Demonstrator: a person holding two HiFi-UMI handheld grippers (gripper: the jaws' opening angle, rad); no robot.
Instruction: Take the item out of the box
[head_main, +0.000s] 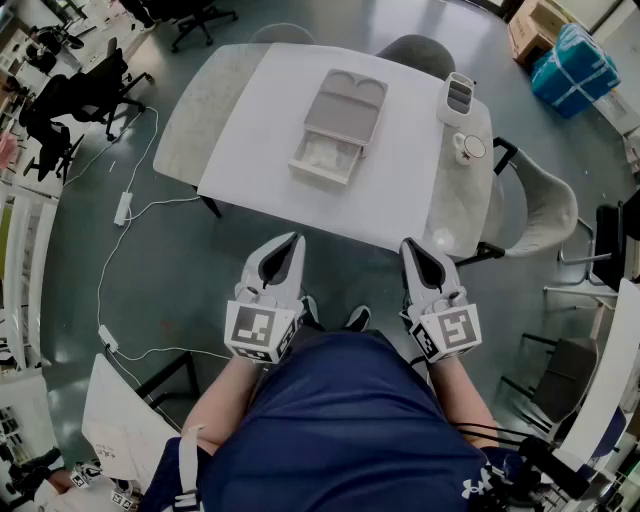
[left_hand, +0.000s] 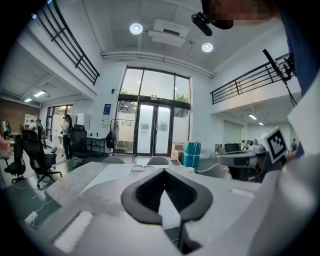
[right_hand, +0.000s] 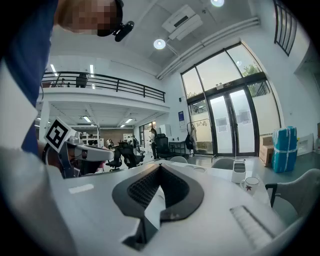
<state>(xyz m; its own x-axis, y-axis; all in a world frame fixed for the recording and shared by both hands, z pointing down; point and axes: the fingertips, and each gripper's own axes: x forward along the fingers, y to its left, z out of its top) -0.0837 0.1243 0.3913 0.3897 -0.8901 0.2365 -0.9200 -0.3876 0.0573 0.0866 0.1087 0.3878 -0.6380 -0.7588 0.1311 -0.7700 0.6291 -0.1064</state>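
Your left hand-held gripper (head_main: 285, 246) and right hand-held gripper (head_main: 412, 248) both have jaws together, empty. The box (head_main: 340, 120) sits on the desk (head_main: 400, 190) well ahead of them.

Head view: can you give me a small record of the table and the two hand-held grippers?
table: white top
box: mid-table, drawer pulled out, white item inside
mug: near the table's right edge
left hand-held gripper: shut, empty, short of the table
right hand-held gripper: shut, empty, short of the table
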